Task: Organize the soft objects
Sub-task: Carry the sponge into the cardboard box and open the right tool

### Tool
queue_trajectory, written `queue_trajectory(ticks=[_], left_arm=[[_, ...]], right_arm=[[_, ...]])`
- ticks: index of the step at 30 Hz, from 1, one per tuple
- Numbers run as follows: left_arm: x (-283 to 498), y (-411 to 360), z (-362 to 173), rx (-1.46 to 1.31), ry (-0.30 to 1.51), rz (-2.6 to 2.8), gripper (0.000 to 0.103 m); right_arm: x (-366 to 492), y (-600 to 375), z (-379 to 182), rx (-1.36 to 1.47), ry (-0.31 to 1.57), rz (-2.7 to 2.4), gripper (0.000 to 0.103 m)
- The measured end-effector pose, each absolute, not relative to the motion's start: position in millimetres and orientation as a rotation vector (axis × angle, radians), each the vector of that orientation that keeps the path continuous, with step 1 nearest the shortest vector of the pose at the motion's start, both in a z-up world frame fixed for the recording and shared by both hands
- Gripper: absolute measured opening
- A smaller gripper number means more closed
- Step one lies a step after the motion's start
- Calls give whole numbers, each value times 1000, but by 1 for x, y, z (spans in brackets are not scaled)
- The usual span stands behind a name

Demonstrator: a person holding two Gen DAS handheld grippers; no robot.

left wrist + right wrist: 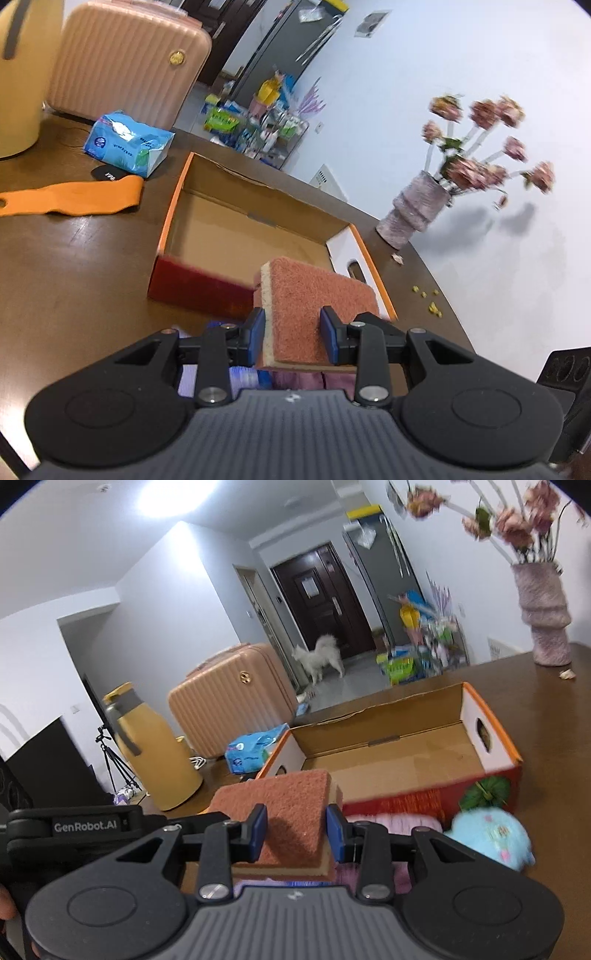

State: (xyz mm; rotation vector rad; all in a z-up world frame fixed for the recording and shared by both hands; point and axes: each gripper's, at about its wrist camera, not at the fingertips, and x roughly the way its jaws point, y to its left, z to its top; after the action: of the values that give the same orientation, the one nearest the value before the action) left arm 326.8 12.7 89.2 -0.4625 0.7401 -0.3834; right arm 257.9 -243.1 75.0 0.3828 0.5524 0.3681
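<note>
While each tool squeezes a sponge, both sponges hang above the table, near the open cardboard box (258,229). The left tool (291,338) is clamped on one orange sponge (314,295). The right tool (296,832) is clamped on another orange sponge (280,797). A blue plush toy (491,834) lies beside the box.

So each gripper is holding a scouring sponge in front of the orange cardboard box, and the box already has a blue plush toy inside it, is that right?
Not quite. The orange cardboard box is empty; the right wrist view shows its bare floor. The blue plush toy lies on the table outside it, by the box's near wall. The rest holds: the left gripper and right gripper each grip a scouring sponge.
</note>
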Motion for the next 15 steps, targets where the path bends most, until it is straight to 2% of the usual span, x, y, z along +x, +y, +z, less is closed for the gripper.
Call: queue_trajectory(ticks=[7, 12, 14, 15], left_arm=[[473, 19, 87, -478, 825, -331, 32], [555, 16, 58, -431, 911, -251, 33], [574, 11, 46, -374, 932, -202, 39], [580, 8, 42, -345, 932, -190, 46]], right_arm=[[408, -239, 77, 455, 701, 353, 31], [506, -227, 45, 491, 826, 308, 31], [534, -224, 27, 518, 882, 297, 29], [546, -222, 19, 531, 897, 293, 29]])
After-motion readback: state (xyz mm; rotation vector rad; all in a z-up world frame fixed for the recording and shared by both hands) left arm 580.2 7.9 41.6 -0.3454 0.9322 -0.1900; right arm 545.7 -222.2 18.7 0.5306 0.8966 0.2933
